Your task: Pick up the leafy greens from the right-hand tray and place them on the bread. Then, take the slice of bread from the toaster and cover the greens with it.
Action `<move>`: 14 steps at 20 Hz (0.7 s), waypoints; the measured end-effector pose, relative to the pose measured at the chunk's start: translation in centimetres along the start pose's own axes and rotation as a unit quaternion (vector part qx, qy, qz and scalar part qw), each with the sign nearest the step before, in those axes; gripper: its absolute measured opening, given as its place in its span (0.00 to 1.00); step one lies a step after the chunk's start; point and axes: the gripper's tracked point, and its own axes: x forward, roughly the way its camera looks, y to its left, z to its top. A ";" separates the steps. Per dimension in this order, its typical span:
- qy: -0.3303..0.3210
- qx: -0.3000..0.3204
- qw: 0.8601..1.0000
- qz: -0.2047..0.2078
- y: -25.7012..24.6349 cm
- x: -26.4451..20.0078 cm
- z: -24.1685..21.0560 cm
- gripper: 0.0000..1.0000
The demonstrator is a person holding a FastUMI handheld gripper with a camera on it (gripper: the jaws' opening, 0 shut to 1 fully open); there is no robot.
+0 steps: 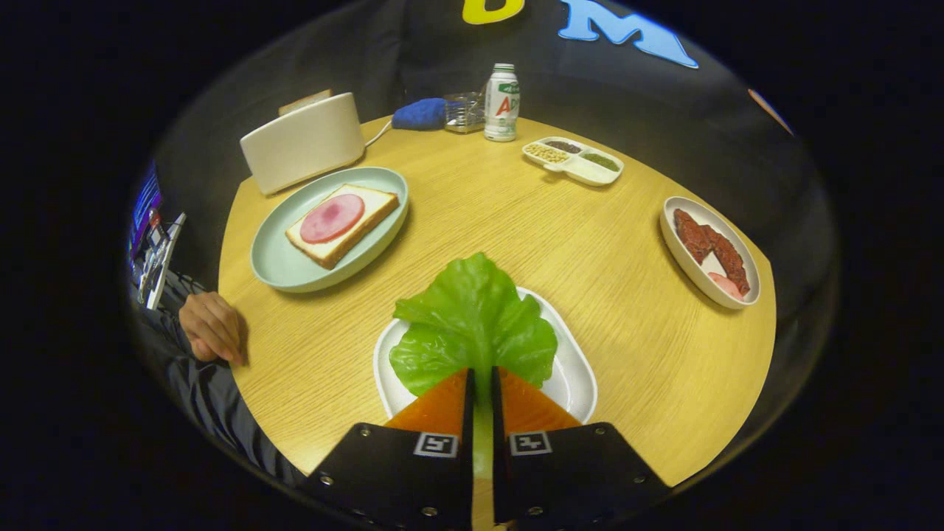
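Note:
A green lettuce leaf [472, 321] lies over the white tray [575, 383] just ahead of my fingers. Its pale stem runs back between the two orange fingers [442, 405], which press on it from both sides, so my gripper [481, 372] is shut on the stem. Beyond and to the left, a slice of bread [343, 225] topped with a pink ham round [332, 218] rests on a pale green plate [280, 265]. Behind that plate stands a cream toaster [302, 144] with a second bread slice [304, 101] sticking out of its slot.
A white oval dish with dark red meat [709, 249] sits to the right. At the far side are a divided dish of grains [574, 160], a white bottle [501, 102], a clear glass [463, 112] and a blue cloth [419, 114]. A person's hand [212, 327] rests on the table's left edge.

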 end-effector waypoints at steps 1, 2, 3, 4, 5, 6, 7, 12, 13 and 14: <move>0.007 0.001 1.000 -0.001 0.0 0.1 -0.3 0.10; 0.008 -0.006 1.000 0.000 0.2 0.0 -0.2 0.10; 0.003 -0.015 1.000 -0.002 0.4 -0.4 0.2 0.10; -0.004 -0.024 1.000 0.003 1.0 -0.5 0.5 0.01; -0.005 -0.035 0.999 0.007 1.4 -0.9 0.5 0.01; -0.014 -0.037 0.999 0.008 1.8 -1.2 1.0 0.01; -0.026 -0.041 0.999 0.011 2.8 -1.7 1.7 0.01; -0.090 -0.080 0.991 0.052 8.2 -4.2 7.6 0.01; -0.096 -0.091 0.989 0.058 9.0 -4.2 8.8 0.00; -0.102 -0.101 0.988 0.065 10.0 -4.1 10.0 0.01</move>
